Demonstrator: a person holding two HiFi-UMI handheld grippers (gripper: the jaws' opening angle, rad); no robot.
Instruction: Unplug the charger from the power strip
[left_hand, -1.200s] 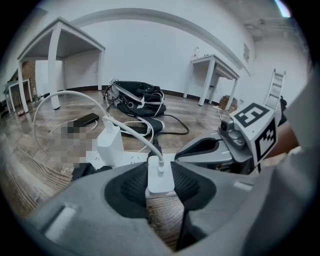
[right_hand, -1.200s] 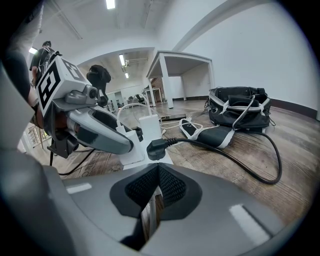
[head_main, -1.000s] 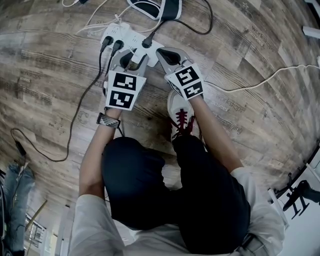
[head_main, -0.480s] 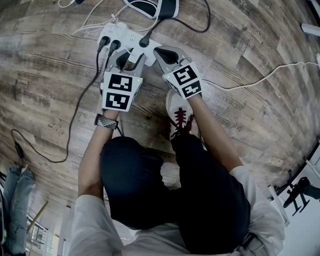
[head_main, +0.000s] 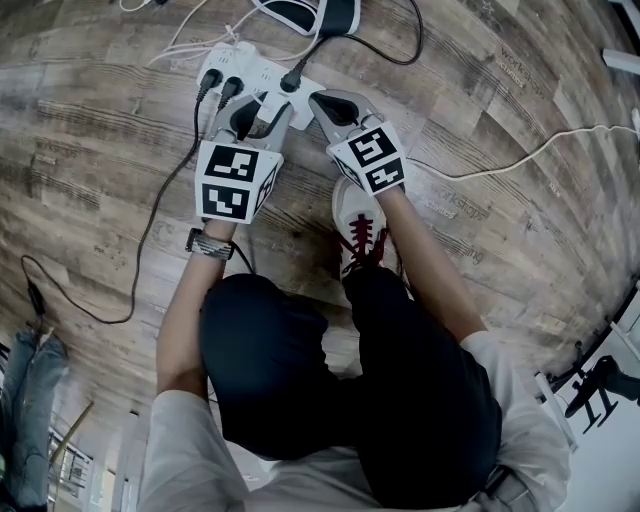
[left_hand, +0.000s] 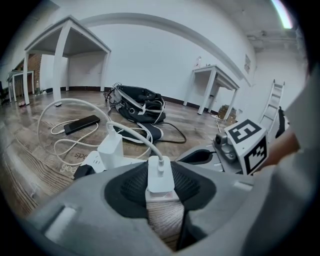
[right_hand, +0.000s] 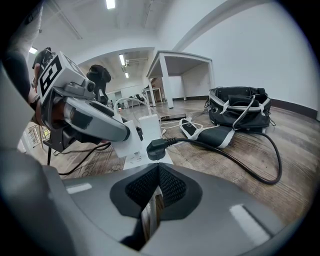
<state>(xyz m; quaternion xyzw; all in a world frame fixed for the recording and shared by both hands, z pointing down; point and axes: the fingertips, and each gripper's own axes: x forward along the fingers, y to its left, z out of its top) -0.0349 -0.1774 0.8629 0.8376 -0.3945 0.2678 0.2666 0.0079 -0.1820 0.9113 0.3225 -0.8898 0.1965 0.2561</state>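
Observation:
A white power strip (head_main: 262, 72) lies on the wood floor with black plugs (head_main: 207, 88) and a second white charger (left_hand: 111, 146) in it. My left gripper (head_main: 258, 118) is shut on a small white charger (left_hand: 161, 175), whose white cable arcs up and left. In the left gripper view, wood floor shows under this charger and the strip (left_hand: 95, 161) lies beyond it to the left. My right gripper (head_main: 322, 102) is shut, its tip at the strip's near end (right_hand: 134, 150), just behind a black plug (right_hand: 155, 147). The left gripper (right_hand: 95, 120) hangs over that strip.
A black bag (head_main: 310, 15) lies beyond the strip, with a phone (left_hand: 81, 124) on a white cord near it. Black cables trail left, and a white cable (head_main: 520, 160) runs right. The person's shoe (head_main: 360, 225) is just behind the grippers. Tables (left_hand: 215, 80) stand farther off.
The left gripper has shifted slightly left and rolled a little with the charger in its jaws. The right gripper has kept still at the strip's end.

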